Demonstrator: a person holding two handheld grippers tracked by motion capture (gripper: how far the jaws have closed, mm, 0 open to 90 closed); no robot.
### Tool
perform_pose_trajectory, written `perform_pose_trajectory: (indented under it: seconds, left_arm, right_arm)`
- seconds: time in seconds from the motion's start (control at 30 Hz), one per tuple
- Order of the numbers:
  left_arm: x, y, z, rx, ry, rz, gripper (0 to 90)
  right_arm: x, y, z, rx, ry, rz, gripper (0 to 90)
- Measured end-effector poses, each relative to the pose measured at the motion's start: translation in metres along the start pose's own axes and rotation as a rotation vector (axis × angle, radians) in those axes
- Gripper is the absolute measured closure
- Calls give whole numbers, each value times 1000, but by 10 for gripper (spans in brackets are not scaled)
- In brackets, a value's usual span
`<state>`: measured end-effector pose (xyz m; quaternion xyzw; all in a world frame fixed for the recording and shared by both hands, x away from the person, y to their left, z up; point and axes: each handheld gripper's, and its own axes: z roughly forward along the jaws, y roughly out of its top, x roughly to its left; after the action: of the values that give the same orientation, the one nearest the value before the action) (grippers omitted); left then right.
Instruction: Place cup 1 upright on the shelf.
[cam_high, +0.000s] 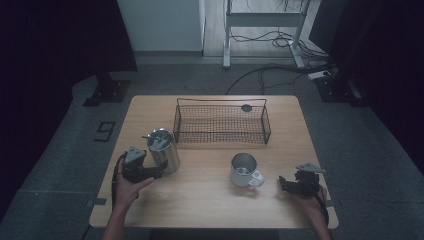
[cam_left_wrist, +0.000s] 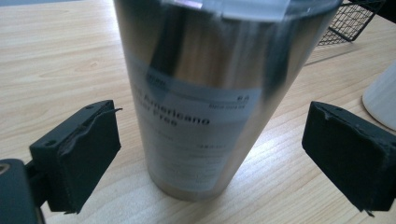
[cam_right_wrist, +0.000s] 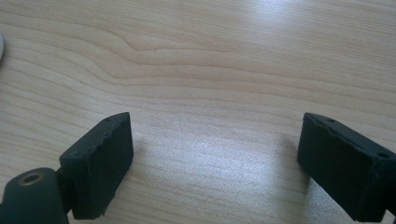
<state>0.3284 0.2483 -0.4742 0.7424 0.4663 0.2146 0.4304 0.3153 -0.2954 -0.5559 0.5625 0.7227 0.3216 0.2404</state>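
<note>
A steel tumbler (cam_high: 165, 152) with a grey lid and a printed label stands upright on the left of the wooden table (cam_high: 200, 205). My left gripper (cam_high: 158, 173) sits just left of it, held by a hand. In the left gripper view the tumbler (cam_left_wrist: 201, 93) stands between the black pads (cam_left_wrist: 79, 154), with a gap on each side; the gripper (cam_left_wrist: 211, 135) is open. A white mug (cam_high: 244, 171) with a metal inside stands right of centre. My right gripper (cam_high: 286, 184) rests near the table's right front, open over bare wood (cam_right_wrist: 217, 135).
A black wire basket (cam_high: 222, 134) stands at the back middle of the table, with a small dark round thing (cam_high: 246, 107) at its far side. The basket's corner (cam_left_wrist: 350, 18) and the mug's side (cam_left_wrist: 380, 98) lie beyond the tumbler. Cables run over the floor behind.
</note>
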Motion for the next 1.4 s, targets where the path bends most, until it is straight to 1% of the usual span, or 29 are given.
perform_pose_trajectory:
  seconds: [0.17,0.3,0.43,0.53,0.6,0.7,0.9,0.97,1.0,1.1,1.23,1.4]
  left_arm:
    - [-1,5,4,7,3,8,42]
    - [0,7,7,12,5,1,43]
    - [0,8,9,8,9,-2,45]
    - [-1,11,11,-3,12,5,45]
    - [-1,13,14,-13,22,10,47]
    - [-2,14,17,-14,24,9,46]
    - [-4,16,24,-21,41,15,38]
    - [-5,17,26,-25,48,16,35]
    - [-6,18,28,-21,59,22,30]
    - [-6,20,30,-24,65,26,25]
    - [-5,20,34,-23,59,17,16]
    - [-6,20,41,-18,70,5,16]
  right_arm:
    - [0,0,0,0,0,0,106]
    - [0,0,0,0,0,0,106]
    - [0,0,0,0,0,1,106]
    - [0,0,0,0,0,0,106]
    - [0,0,0,0,0,0,106]
    - [0,0,0,0,0,1,106]
    - [0,0,0,0,0,1,106]
    - [0,0,0,0,0,1,106]
    - [0,0,0,0,0,0,107]
    - [0,0,0,0,0,1,107]
    - [0,0,0,0,-1,1,108]
    - [0,0,0,-1,-1,1,108]
